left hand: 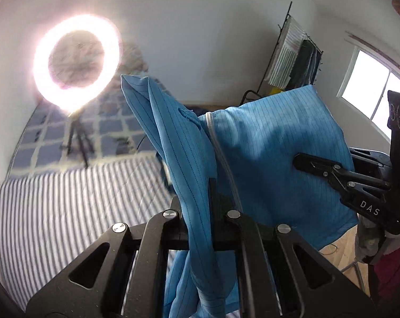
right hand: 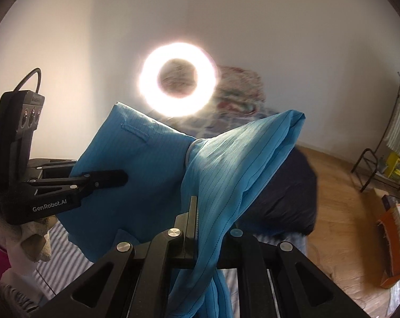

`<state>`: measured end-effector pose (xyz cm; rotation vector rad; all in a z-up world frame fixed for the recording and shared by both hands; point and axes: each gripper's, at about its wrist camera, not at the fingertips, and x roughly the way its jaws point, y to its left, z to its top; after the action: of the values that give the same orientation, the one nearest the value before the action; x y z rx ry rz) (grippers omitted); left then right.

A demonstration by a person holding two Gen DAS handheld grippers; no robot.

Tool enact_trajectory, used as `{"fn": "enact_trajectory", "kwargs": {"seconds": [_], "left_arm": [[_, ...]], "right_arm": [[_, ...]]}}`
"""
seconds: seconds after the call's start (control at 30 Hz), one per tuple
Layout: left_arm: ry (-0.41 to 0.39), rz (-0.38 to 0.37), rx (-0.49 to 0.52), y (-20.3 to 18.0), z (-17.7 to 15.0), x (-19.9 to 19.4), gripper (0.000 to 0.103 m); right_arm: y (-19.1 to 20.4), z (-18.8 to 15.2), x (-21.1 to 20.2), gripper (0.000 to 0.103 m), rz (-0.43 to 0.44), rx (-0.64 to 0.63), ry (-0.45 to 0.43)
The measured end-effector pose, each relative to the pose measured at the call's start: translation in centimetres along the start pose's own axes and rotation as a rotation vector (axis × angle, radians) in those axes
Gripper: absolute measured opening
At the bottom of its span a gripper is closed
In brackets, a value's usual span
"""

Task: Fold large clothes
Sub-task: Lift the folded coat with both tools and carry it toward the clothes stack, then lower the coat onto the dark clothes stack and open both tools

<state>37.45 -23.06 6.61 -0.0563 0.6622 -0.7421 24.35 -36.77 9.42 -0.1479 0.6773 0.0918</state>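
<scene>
A light blue pinstriped garment point(left hand: 266, 143) with a white zip hangs in the air between both grippers, above the bed. My left gripper point(left hand: 197, 198) is shut on one bunched edge of it; the cloth drapes down between its fingers. My right gripper point(right hand: 197, 212) is shut on the other edge of the garment point(right hand: 226, 175). Each gripper shows in the other's view, pinching the cloth: the right gripper point(left hand: 297, 161) at the right, the left gripper point(right hand: 123, 177) at the left.
A striped bedsheet point(left hand: 67, 212) lies below, with a checked blue blanket point(left hand: 107, 124) behind it. A lit ring light point(left hand: 75, 61) stands on a tripod. A clothes rack point(left hand: 292, 58) and a window point(left hand: 372, 90) are at the right. A dark duvet point(right hand: 287, 193) and wooden floor point(right hand: 345, 185) show too.
</scene>
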Motion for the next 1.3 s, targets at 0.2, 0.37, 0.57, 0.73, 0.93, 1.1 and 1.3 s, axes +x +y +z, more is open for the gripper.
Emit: {"fn": "enact_trajectory", "kwargs": {"seconds": [0.2, 0.37, 0.57, 0.73, 0.93, 1.1, 1.3], "left_arm": [[-0.002, -0.047, 0.038, -0.4, 6.4, 8.9, 0.005], [-0.019, -0.066, 0.052, -0.7, 10.0, 15.0, 0.005], [0.000, -0.089, 0.035, -0.7, 12.5, 21.6, 0.005], [0.015, -0.078, 0.053, -0.3, 12.9, 25.7, 0.005], [0.029, -0.052, 0.032, 1.6, 13.2, 30.1, 0.005], [0.050, -0.006, 0.029, 3.4, 12.4, 33.2, 0.005], [0.112, 0.040, -0.028, 7.3, 11.3, 36.2, 0.006]], "right_arm": [[-6.8, 4.7, 4.9, 0.005, -0.075, 0.031, -0.038], [-11.9, 7.3, 9.3, 0.004, -0.129, 0.059, -0.051], [-16.0, 8.8, 14.7, 0.004, -0.155, 0.082, -0.042], [-18.4, 9.1, 19.2, 0.004, -0.134, 0.111, -0.034], [-19.9, 9.3, 23.4, 0.004, -0.138, 0.090, -0.023], [-21.0, 8.9, 26.4, 0.004, -0.163, 0.064, 0.011], [-24.8, 6.8, 30.2, 0.005, -0.215, 0.100, 0.076]]}}
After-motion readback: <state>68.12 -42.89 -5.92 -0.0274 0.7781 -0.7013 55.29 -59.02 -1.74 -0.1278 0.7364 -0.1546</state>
